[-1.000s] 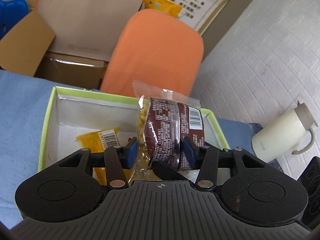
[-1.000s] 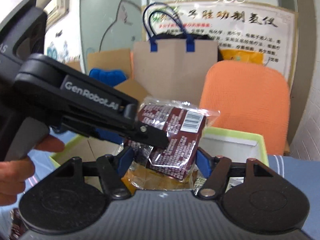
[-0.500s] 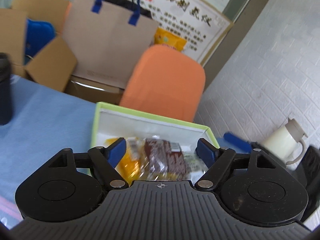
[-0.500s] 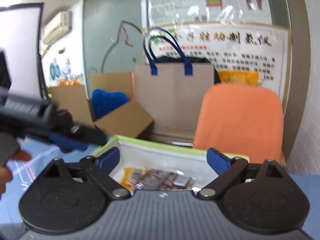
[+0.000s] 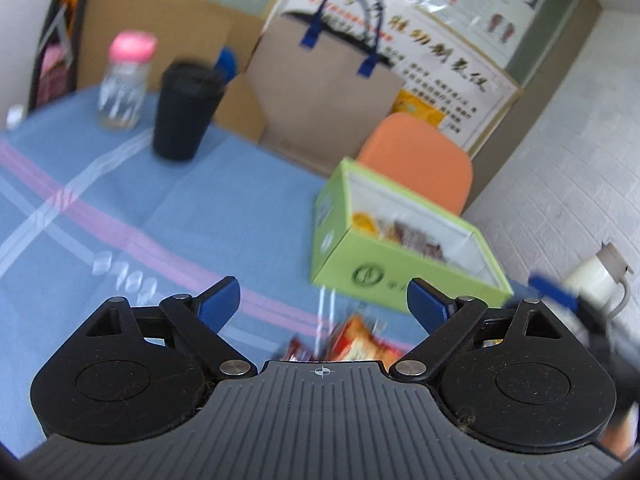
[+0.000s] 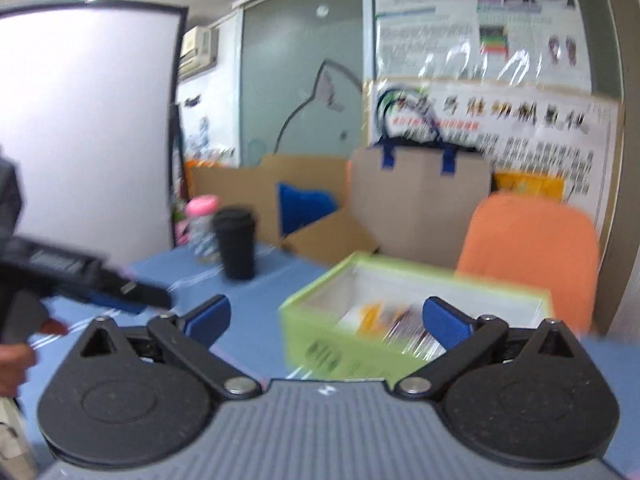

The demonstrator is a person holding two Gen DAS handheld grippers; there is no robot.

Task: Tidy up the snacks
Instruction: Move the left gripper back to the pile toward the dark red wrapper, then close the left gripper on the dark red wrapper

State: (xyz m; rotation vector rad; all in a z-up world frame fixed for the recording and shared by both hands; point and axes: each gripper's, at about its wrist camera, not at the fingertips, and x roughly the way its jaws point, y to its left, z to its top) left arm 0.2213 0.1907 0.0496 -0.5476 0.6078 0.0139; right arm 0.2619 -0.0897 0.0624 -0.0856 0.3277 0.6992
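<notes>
Two grippers in play here, both with nothing between the fingers. From the left wrist view, the left gripper (image 5: 322,294) has its blue-tipped jaws spread and still opening over the blue tablecloth (image 5: 168,208). The green box (image 5: 400,276) sits ahead and to the right, with yellow and brown snack packets (image 5: 404,232) lying inside. A couple more snacks in red wrappers (image 5: 352,340) lie blurred on the cloth right at the gripper's base. A black cup (image 5: 186,114) and a pink-lidded bottle (image 5: 124,84) stand well off to the far left, an orange chair (image 5: 420,168) behind the box.

From the right wrist view, the right gripper (image 6: 326,316) is spread wide too, jaws opening, empty. The green box (image 6: 320,336) is just ahead, partly behind the right finger, packets inside but blurry. The left gripper (image 6: 100,284) shows at the left edge with a hand (image 6: 14,364) on it.
</notes>
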